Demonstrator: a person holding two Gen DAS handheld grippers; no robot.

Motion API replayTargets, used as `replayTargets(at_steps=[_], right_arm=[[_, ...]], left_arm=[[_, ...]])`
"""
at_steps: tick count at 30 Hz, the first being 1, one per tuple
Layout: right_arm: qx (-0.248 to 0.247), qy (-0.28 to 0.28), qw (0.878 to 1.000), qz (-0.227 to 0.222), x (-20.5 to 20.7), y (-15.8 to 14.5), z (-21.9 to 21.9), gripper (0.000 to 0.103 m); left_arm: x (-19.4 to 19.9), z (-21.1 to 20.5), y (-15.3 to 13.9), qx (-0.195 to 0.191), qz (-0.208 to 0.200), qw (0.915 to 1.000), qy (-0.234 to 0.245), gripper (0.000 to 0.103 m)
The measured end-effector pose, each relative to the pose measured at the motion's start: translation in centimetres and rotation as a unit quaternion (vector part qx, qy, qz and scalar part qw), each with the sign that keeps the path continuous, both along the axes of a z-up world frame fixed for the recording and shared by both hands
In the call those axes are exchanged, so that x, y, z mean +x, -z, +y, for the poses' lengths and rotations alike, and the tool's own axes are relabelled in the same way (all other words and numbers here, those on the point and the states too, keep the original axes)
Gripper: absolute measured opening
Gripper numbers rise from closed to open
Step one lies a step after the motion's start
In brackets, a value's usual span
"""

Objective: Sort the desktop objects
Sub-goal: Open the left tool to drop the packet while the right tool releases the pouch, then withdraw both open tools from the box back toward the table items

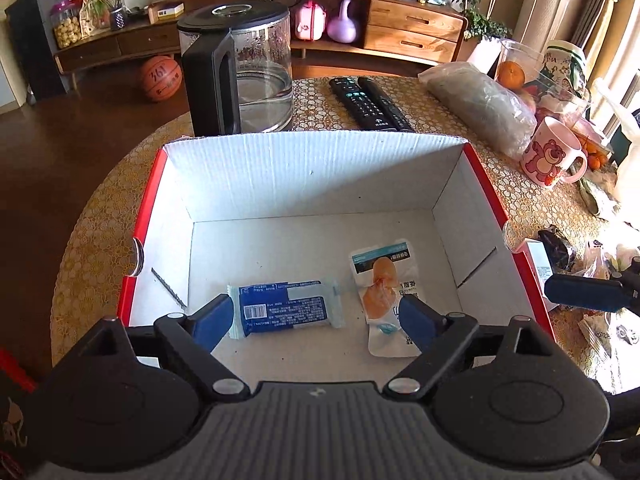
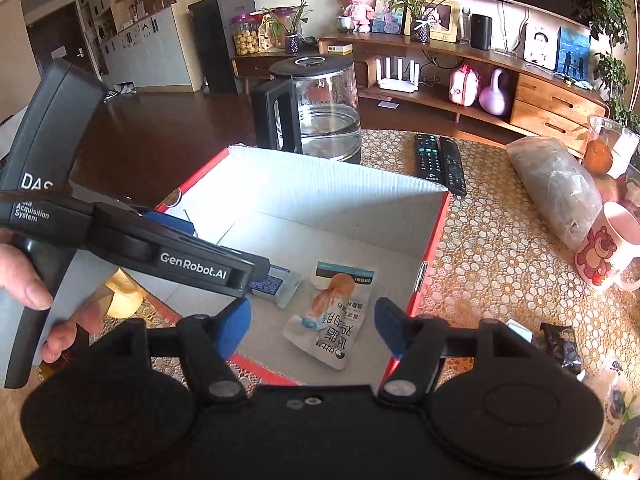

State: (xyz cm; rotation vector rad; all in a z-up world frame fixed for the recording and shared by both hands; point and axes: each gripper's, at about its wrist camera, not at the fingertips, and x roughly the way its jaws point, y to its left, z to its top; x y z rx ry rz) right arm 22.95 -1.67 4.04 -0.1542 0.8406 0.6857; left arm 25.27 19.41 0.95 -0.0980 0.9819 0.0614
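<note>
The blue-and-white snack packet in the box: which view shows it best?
The left wrist view: the blue-and-white snack packet lies fully visible on the box floor. In the right wrist view the left tongs hide most of it.

The left black hand-held gripper (image 1: 316,318) with blue pads points down, jaws wide apart and holding nothing. The right hand-held gripper (image 2: 312,330) is open too (a bare hand (image 2: 24,280) grips the left one).

"GenRobot.AI" on left hand-held gripper (image 2: 240,276); "361" basketball (image 1: 161,78)
</note>
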Motion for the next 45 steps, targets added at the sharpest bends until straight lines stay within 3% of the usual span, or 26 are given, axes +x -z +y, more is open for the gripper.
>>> replayTargets(at_steps=[3,13,19,28,41,45], right_arm=[[0.012,-0.003,1.000,0.001,-0.6,-0.2,-0.9,0.069],[0.042,0.005,0.999,0.007,-3.3,0.0,-4.0,0.074],[0.042,0.009,0.999,-0.005,-6.4,0.5,-6.6,0.074],[0.039,0.033,0.997,-0.065,-10.5,-0.1,-10.7,0.074],[0.064,0.110,0.989,-0.078,-14.0,0.8,-17.7,0.074],[0.049,0.149,0.984,-0.087,-14.9,1.5,-20.0,0.074]], left_arm=[[-0.8,-0.5,-0.3,0.005,-0.009,0.9999,0.005,0.101],[-3.5,-1.7,-0.8,0.007,-0.029,0.9996,0.000,0.103],[-5.9,-3.0,-1.2,-0.009,-0.065,0.9977,0.015,0.103],[-9.6,-7.0,-2.3,-0.011,-0.130,0.9906,0.043,0.103],[-14.7,-12.6,-3.0,0.011,-0.192,0.9784,0.076,0.103],[-15.4,-14.4,-2.5,0.001,-0.195,0.9762,0.095,0.103]])
